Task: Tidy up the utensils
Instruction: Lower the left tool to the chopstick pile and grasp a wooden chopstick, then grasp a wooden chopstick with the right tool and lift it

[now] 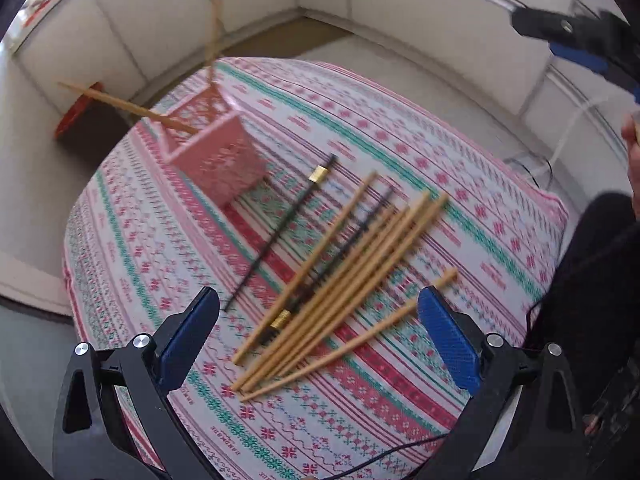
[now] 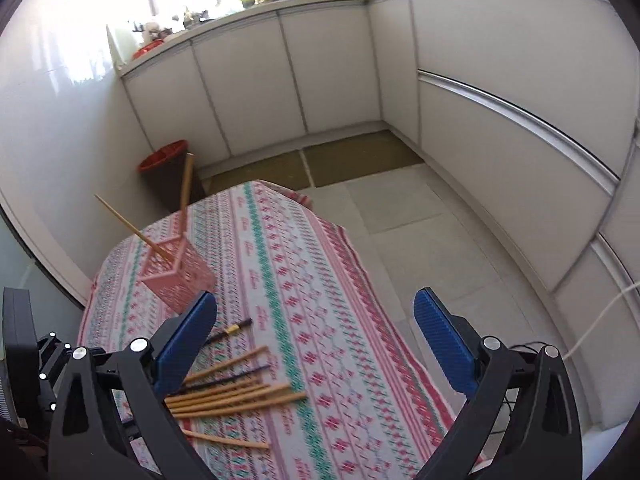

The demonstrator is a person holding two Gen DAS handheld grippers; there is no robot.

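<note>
Over the patterned worktop (image 1: 400,128): left gripper (image 1: 320,344) tilted steeply down, jaws wide and empty, straddling the near ends of a loose fan of chopsticks (image 1: 336,280), wooden ones with two black ones among them; right gripper (image 2: 316,340) angled less steeply, jaws wide and empty, above the cloth's bare middle with the chopsticks (image 2: 232,392) by its left finger. Pink basket (image 1: 224,160) stands near the far left edge, apart from the fan, two wooden sticks leaning out of it; open cloth lies between and to the right. Motion blur softens sticks and basket; a dark sleeve (image 1: 592,288) is cut off at right.
</note>
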